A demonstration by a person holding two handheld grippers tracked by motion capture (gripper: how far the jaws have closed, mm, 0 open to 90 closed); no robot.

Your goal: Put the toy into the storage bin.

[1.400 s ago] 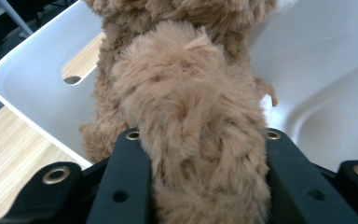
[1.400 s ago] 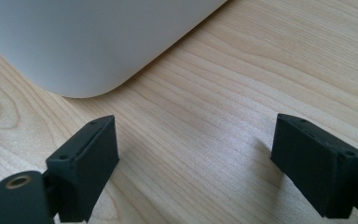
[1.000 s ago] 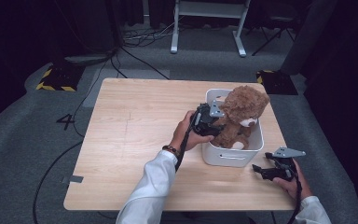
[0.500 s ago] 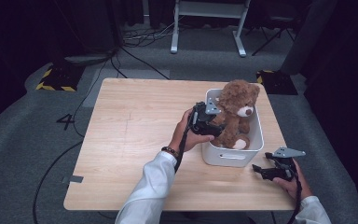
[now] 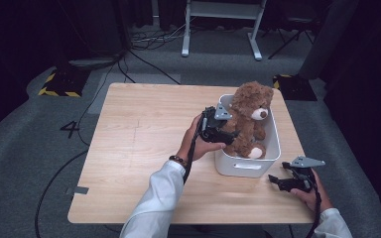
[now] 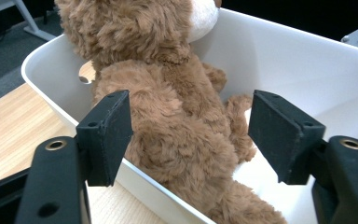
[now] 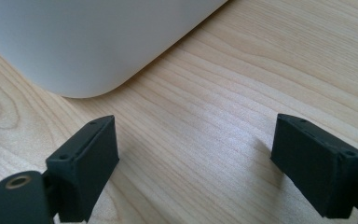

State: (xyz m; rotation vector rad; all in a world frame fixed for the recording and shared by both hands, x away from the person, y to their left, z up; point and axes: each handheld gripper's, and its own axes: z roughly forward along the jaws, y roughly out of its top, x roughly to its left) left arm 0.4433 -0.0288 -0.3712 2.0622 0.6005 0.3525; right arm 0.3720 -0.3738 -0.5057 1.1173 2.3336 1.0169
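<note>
left gripper [image 6: 189,140] jaws just opened around teddy bear [image 6: 168,116] in bin [image 6: 279,60].

Count, items on site:

- Teddy bear [image 5: 248,119]: 1 pc, brown plush, in bin.
- Bin [image 5: 248,166]: 1 pc, white plastic, on bench.
- Bench [image 5: 139,144]: 1, light wood top.
- Hand-held gripper: 2 units, left hand-held gripper [image 5: 228,133] at bin's side, right hand-held gripper [image 5: 276,179] on bench nr bin's front corner. 2 black jaws ea., 4 jaws total.
- Grey three-cornered plate: 2, 1 per unit.
- Person's hands: 2; white sleeves: 2.
- Floor beyond bench: yellow-black striped pads, 2; white frame legs, 2.
</note>
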